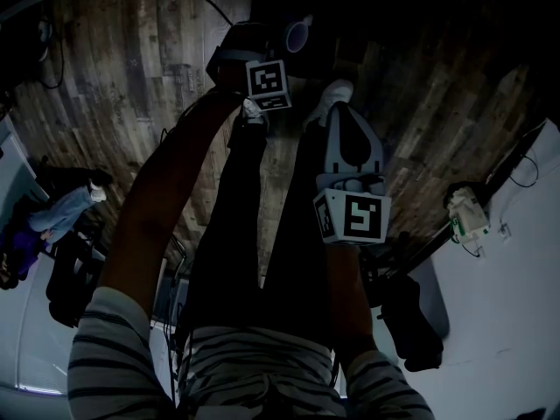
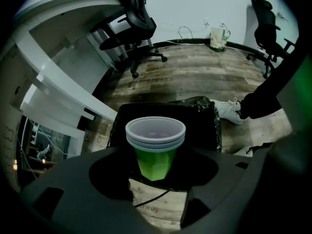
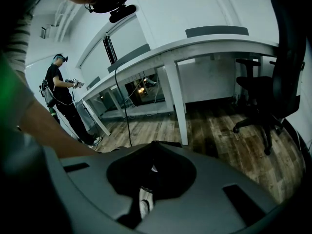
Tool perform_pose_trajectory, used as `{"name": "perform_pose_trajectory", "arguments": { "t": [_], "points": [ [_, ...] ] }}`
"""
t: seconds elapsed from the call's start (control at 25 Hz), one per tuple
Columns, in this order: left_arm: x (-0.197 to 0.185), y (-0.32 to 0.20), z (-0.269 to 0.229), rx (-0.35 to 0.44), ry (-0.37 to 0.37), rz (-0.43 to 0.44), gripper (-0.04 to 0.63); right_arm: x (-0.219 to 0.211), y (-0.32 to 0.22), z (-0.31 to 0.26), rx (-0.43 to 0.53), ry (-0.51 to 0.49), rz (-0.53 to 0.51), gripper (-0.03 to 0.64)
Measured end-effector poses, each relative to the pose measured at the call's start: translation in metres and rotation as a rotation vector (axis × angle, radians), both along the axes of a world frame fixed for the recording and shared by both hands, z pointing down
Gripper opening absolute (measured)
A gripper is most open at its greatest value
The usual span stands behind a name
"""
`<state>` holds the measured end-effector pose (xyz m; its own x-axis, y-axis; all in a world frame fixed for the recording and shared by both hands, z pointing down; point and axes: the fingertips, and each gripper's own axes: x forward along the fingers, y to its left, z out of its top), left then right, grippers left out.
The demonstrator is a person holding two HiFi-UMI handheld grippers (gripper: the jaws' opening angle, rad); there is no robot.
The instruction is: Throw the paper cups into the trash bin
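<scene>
**Left gripper view:** Your left gripper (image 2: 155,169) is clamped on a stack of green paper cups (image 2: 156,145), their white rims nested and the top cup's mouth open to the camera. The stack stands upright at frame centre, set against the dark mouth of the black-bagged trash bin (image 2: 214,126). The bin's contents are lost in shadow. A white shoe (image 2: 228,110) sits just right of the bin. A white desk edge (image 2: 58,82) sweeps down the left, and bare wood floor (image 2: 195,72) opens between two office chairs (image 2: 139,23) at the top.

**Right gripper view:** Your right gripper (image 3: 153,143) has its jaws pressed together at the tips. A long white desk (image 3: 219,45) crosses the upper frame, with a black chair (image 3: 263,96) at right. A second person (image 3: 61,96) stands at far left.

**Head view:** The cups show dimly at upper centre, above your outstretched left arm (image 1: 166,199). The right gripper hangs lower, centre-right. A white tabletop (image 1: 516,322) fills the lower right corner.
</scene>
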<state>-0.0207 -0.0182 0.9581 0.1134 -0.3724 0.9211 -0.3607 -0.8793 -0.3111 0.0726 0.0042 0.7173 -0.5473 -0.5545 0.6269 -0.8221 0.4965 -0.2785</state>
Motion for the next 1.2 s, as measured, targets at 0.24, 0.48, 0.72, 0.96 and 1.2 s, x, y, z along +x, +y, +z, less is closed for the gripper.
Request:
{"name": "perform_pose_trajectory", "arguments": {
  "t": [0.24,0.48,0.72,0.96,1.2],
  "points": [
    [-0.001,-0.001,0.015,-0.020,-0.027,0.028,0.288,-0.005,0.002,0.002,0.000,-0.001,-0.015,0.009],
    [0.001,-0.003,0.030,-0.033,-0.045,0.052,0.288,-0.001,-0.001,0.008,-0.004,0.004,-0.005,0.009],
    [-0.006,-0.006,0.042,-0.040,-0.067,0.116,0.288,-0.004,0.003,0.016,-0.021,0.011,-0.011,0.009],
    [-0.011,-0.006,0.057,-0.057,-0.100,0.147,0.288,-0.007,0.006,0.025,-0.034,0.012,-0.012,0.009],
    [-0.013,-0.007,0.068,-0.105,-0.090,0.091,0.290,-0.010,0.005,0.029,-0.040,0.007,-0.017,0.009]
  ]
}}
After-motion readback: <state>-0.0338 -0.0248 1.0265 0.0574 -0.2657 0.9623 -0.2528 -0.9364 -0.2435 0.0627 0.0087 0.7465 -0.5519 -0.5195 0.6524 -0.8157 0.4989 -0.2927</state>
